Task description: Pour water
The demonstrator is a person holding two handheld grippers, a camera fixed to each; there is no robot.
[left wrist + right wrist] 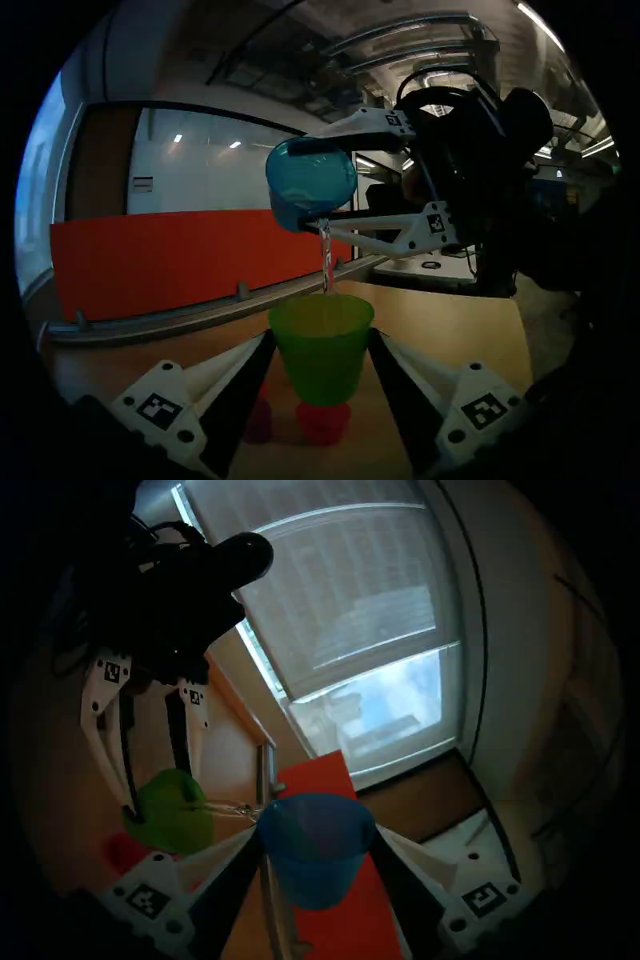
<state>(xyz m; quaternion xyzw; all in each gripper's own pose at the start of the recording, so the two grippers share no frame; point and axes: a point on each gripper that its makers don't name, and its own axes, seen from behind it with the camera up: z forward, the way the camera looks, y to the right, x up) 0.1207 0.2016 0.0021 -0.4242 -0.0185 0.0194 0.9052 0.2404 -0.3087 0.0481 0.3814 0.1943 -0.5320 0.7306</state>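
Water [326, 264] is streamed from the blue cup [310, 192], pinched by the right gripper [316, 840], into the green cup [322, 360] beneath, pinched by the left gripper [322, 336]. Pouring is judged unfinished.

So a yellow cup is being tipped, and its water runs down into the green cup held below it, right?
Not quite: the tipped cup is blue, not yellow. The left gripper view shows the blue cup tilted, with its water running down into the green cup held below it.
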